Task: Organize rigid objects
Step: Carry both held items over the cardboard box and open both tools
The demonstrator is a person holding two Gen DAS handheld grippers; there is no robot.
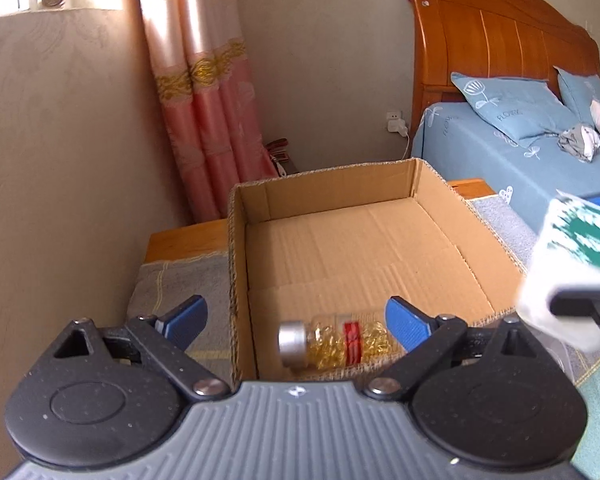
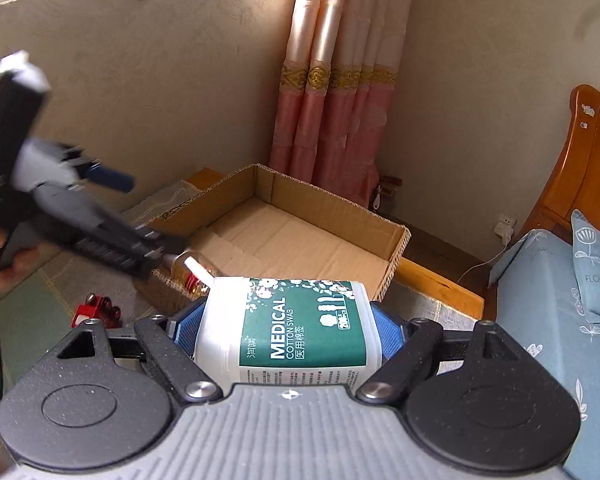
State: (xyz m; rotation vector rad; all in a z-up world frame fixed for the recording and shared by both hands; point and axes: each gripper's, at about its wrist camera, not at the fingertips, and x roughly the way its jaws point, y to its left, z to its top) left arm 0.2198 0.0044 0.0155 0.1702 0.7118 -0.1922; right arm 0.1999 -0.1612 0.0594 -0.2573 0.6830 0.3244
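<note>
I'm mid-loading: my left gripper [image 1: 296,320] hangs open above the capsule bottle [image 1: 336,342] lying in the cardboard box [image 1: 340,240], while my right gripper [image 2: 288,328] clamps the cotton swab tub [image 2: 292,328], which I reckon goes in beside it next.

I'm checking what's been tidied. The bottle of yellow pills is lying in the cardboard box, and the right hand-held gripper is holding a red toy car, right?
Not quite. The right hand-held gripper is shut on the white cotton swab tub, as the right wrist view shows. The red toy lies on the cloth outside the cardboard box. The rest is right: the pill bottle lies in the box.
</note>
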